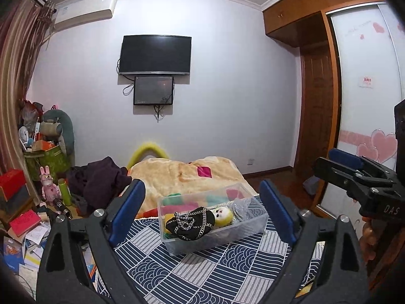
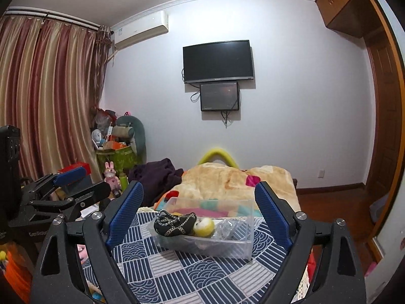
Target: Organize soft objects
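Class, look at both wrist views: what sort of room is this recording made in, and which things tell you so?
Most likely a bedroom in a home. A bed with a patterned cover and a blanket fills the foreground, a television hangs on the wall, and a wardrobe with sliding doors stands at the side.

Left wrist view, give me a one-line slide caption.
Open left gripper facing a clear box of soft toys on the patterned bedspread.

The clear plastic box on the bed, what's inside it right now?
The clear plastic box holds a black soft item with white chain trim, a yellow doll-faced plush beside it, and crumpled clear plastic at the far end. Whatever lies beneath the black item is mostly covered.
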`<state>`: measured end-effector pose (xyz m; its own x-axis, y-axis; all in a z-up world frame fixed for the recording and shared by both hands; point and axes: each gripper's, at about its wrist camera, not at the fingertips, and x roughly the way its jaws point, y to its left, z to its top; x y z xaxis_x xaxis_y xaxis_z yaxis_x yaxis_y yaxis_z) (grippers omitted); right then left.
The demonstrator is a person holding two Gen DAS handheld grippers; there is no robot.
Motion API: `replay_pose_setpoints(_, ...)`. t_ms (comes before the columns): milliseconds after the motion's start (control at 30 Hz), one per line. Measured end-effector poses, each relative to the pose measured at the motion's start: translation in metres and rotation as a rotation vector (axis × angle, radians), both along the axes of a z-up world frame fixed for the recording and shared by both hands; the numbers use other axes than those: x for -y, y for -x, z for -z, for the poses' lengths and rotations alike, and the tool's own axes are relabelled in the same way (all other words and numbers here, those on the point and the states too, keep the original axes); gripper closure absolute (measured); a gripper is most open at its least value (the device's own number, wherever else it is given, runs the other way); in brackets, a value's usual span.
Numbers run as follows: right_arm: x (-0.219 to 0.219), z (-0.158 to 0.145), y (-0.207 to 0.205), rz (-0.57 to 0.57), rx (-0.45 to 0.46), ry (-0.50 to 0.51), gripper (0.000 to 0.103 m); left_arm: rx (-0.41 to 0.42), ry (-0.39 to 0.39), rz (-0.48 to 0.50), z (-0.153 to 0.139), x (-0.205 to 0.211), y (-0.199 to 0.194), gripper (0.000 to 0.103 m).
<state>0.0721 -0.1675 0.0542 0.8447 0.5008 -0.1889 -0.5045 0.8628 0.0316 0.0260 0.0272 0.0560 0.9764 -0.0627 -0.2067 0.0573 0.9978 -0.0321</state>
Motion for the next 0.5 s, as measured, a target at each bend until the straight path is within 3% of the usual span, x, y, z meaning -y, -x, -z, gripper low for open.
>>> replay_pose_setpoints(500,0.004,0.0028,0.0062,-0.009,0.0,-0.008,0.014,0.015,-0.001,-0.006,-0.0015,0.0007,0.0063,0.007)
